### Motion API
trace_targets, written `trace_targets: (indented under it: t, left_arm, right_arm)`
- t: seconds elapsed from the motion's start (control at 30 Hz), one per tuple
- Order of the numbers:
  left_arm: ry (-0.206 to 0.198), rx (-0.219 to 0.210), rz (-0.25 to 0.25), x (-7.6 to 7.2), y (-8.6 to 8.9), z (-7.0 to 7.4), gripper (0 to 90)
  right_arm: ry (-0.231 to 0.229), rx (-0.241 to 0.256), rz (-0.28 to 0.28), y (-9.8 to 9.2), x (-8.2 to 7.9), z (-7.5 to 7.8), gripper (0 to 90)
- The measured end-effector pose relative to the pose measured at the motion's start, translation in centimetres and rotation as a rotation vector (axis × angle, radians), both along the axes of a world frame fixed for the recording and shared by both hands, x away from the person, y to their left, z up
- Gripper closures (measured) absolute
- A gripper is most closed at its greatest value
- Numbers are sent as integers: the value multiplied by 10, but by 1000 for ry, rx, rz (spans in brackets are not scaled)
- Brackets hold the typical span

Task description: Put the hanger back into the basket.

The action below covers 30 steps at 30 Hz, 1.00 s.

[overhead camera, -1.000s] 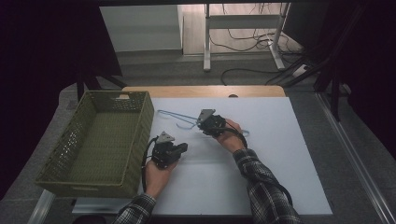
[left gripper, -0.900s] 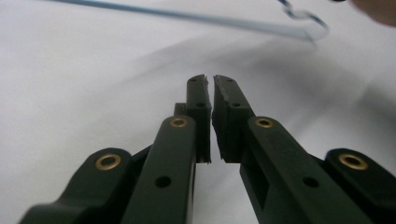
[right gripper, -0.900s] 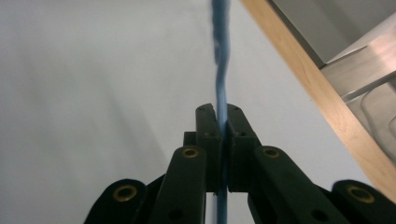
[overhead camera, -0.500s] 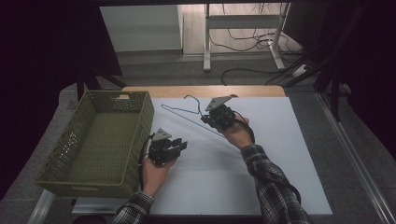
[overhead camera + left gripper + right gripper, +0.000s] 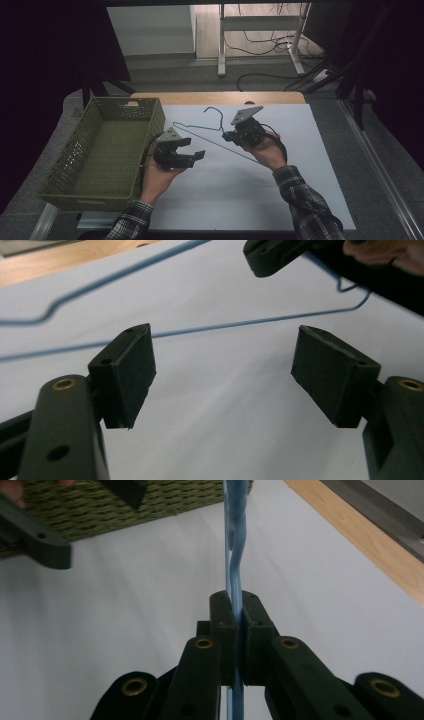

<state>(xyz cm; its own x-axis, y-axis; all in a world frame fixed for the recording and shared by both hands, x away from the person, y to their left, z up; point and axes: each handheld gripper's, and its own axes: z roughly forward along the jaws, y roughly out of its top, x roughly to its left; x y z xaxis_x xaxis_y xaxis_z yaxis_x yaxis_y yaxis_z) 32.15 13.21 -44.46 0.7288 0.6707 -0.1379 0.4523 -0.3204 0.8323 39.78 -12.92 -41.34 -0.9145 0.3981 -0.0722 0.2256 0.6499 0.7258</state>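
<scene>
Blue hanger (image 5: 210, 138), olive-green woven basket (image 5: 75, 155), seemingly plaid sleeves (image 5: 312, 205), white table (image 5: 225, 195).

The hanger (image 5: 233, 545) blurs beyond the right gripper (image 5: 238, 611) in that gripper's view, its top cut by the frame edge. Ahead of the left gripper (image 5: 220, 372), both hanger ends run off frame. The basket (image 5: 120, 505) above is cropped.

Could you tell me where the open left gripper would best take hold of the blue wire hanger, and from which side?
Probably the long straight bottom wire of the hanger: it runs bare just beyond the left gripper. Come straight ahead, jaws straddling the wire; the right gripper already clamps it near the neck.
</scene>
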Motion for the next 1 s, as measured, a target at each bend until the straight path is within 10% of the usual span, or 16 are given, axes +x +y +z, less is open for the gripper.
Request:
trace_targets:
  t: [0.4, 1.0]
  left_arm:
    - [-35, 160, -221, -14, -17, 30, 342]
    - [156, 263, -590, 13, -45, 45, 690]
  right_arm:
    - [77, 7, 58, -29, -48, 4, 867]
    - [125, -2, 196, -29, -83, 5, 866]
